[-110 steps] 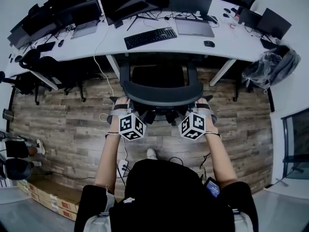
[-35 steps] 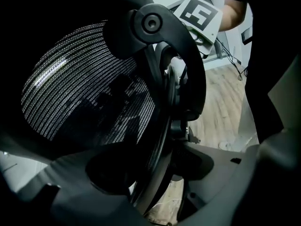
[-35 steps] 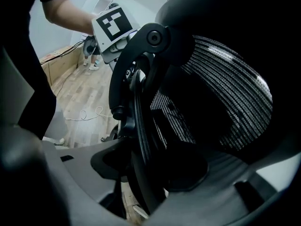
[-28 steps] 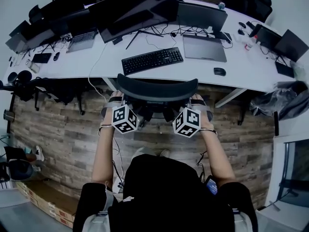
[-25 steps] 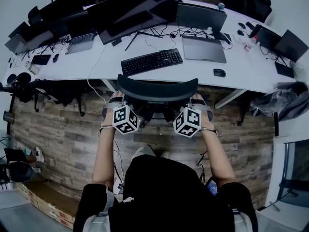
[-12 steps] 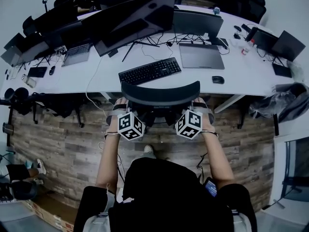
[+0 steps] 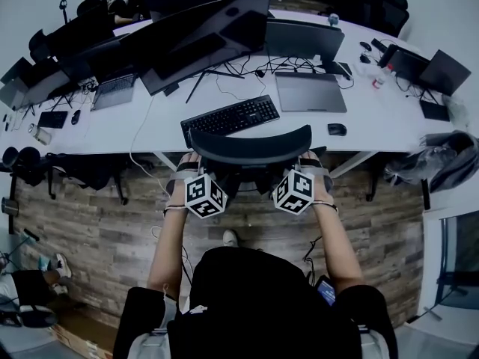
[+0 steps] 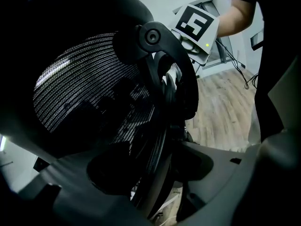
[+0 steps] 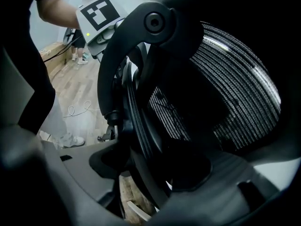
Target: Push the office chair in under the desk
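The black mesh office chair (image 7: 251, 146) stands at the white desk (image 7: 150, 129), its seat hidden under the desk top and its curved backrest top at the desk's edge. My left gripper (image 7: 187, 164) is at the backrest's left edge, my right gripper (image 7: 310, 163) at its right edge. In the left gripper view the backrest rim (image 8: 160, 126) runs between the left gripper's (image 8: 160, 161) jaws, with a gap on one side. In the right gripper view the rim (image 9: 136, 126) runs between the right gripper's (image 9: 155, 168) jaws, which have just been opening; floor shows beside it.
On the desk lie a keyboard (image 7: 228, 117), a mouse (image 7: 337, 129), a closed laptop (image 7: 310, 92) and large monitors (image 7: 202, 36). A grey bag (image 7: 441, 163) sits at the right, other dark chairs (image 7: 30, 163) at the left. Cables lie on the wooden floor (image 7: 112, 223).
The chair and both grippers have moved toward the desk. The seat has gone under the desk top and the backrest now stands at the desk's edge near the keyboard.
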Demonstrator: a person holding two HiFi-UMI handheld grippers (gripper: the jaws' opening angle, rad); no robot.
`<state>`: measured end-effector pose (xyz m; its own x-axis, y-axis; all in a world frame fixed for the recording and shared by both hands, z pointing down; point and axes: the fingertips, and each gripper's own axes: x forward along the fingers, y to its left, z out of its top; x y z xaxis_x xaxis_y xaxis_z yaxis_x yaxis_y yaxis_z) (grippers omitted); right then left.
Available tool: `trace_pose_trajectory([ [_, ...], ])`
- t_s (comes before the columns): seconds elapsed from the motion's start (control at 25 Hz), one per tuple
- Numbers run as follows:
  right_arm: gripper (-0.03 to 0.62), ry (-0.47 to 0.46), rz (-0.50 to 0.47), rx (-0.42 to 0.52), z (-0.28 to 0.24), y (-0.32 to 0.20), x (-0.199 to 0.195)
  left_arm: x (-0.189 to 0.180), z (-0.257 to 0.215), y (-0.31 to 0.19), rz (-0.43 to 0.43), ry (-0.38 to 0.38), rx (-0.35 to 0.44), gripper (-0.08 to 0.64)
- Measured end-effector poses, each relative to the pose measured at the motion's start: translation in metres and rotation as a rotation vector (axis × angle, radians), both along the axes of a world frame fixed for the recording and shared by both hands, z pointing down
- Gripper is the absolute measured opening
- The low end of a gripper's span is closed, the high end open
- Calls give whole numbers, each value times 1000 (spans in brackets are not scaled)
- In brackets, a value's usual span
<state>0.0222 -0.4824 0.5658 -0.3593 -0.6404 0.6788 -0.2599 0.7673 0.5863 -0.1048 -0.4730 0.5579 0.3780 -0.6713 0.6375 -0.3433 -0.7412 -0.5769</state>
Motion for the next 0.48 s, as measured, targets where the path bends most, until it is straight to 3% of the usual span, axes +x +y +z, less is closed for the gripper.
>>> trace_pose_trajectory([
  [0.48, 273, -4, 15, 1, 0, -21, -11, -11, 2, -25, 26, 2, -7, 302],
])
